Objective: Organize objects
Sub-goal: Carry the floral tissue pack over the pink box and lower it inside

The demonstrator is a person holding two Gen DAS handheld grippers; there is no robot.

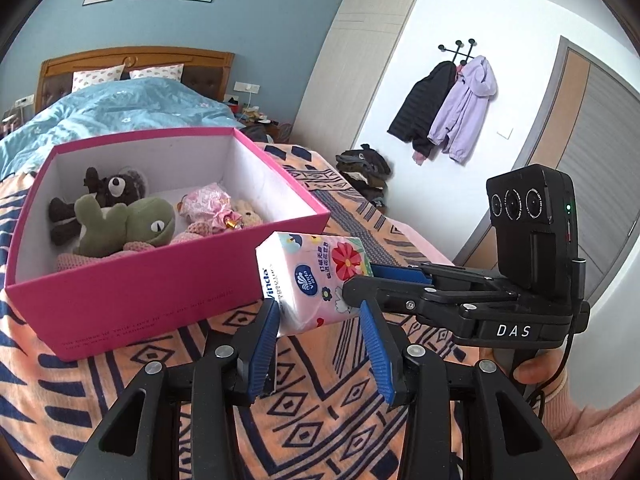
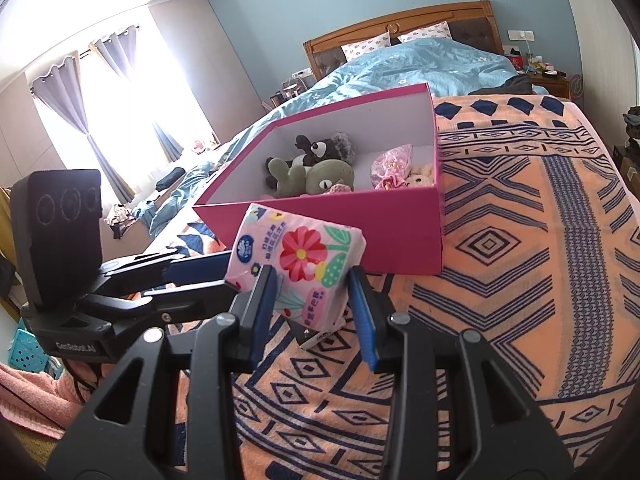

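Both the left gripper (image 1: 320, 312) and right gripper (image 2: 312, 296) pinch one tissue pack (image 1: 312, 276), lifted at frame centre just before the pink box (image 1: 160, 288)'s near rim, bedspread (image 1: 320, 400) open below.

Box on the bed, tissue pack raised before it.

The box (image 1: 160, 280) sits on the blanket (image 1: 320, 400) at the bed's foot, with plush toys (image 1: 128, 220) inside. The tissue pack (image 1: 312, 280) is off the blanket, in front of the box, between both grippers: left gripper (image 1: 326, 326) from the near side, right gripper (image 2: 310, 294) from the right. The pillows (image 1: 156, 74) lie behind.
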